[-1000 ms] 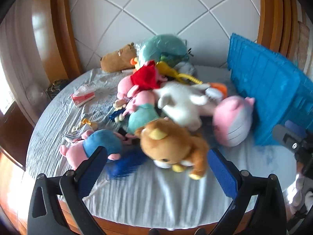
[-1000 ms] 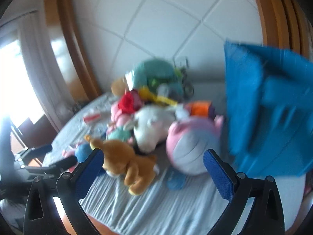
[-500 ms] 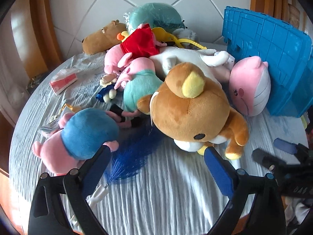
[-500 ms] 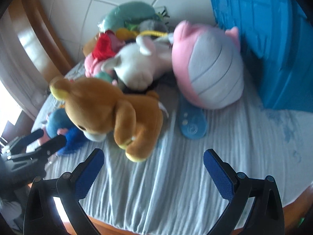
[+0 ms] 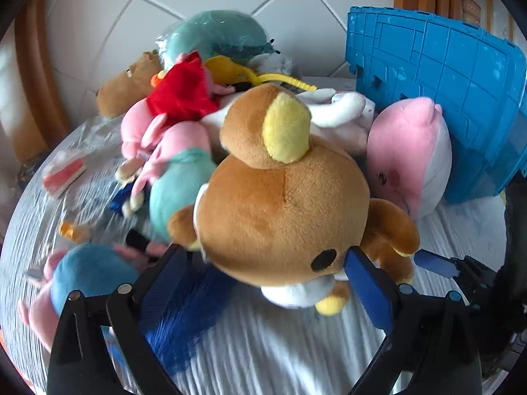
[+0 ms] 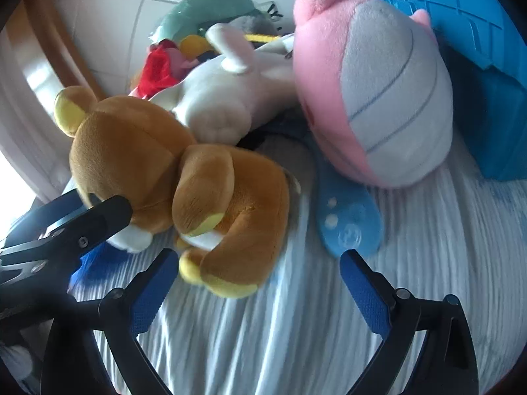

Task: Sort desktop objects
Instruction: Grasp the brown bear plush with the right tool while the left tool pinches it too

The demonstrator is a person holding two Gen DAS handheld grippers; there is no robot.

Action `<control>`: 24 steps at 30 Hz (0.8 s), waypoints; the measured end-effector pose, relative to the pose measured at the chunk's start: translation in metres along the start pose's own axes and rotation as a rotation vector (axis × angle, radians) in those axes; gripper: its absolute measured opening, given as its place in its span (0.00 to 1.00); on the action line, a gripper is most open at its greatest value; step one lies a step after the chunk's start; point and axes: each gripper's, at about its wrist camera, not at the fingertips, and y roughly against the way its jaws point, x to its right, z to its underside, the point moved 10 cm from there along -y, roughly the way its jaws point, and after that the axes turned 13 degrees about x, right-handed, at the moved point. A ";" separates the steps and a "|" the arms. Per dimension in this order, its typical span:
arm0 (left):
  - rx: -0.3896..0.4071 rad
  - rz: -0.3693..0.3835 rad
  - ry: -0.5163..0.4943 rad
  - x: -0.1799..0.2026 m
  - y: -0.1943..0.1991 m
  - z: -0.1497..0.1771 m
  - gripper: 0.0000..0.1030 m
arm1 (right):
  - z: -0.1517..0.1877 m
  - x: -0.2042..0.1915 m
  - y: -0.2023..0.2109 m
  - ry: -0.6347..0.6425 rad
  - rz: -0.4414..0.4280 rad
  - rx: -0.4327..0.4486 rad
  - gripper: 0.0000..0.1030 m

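I've brought both grippers down close: the left gripper (image 5: 263, 263) now straddles the brown bear's (image 5: 283, 204) head, jaws wide, not gripping; the right gripper (image 6: 257, 279) gapes near its feet; the blue crate (image 5: 461, 105) waits far right

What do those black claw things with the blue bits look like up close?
Each handheld gripper has two black plastic fingers with open, frame-like struts and small silver screws at the joints. The inner face of each finger carries a flat, textured blue pad. The left gripper and right gripper look alike in build and colour. No cables, markings or sleeves show.
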 end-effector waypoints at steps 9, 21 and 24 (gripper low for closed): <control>-0.042 0.079 -0.007 0.004 -0.021 -0.017 0.86 | -0.022 -0.001 -0.021 -0.019 -0.074 0.002 0.77; -0.039 0.105 -0.001 0.007 -0.037 -0.015 0.93 | -0.024 0.000 -0.030 0.001 -0.126 -0.014 0.77; -0.029 0.108 0.006 0.008 -0.021 -0.016 0.87 | -0.026 -0.010 -0.019 0.046 -0.135 0.002 0.58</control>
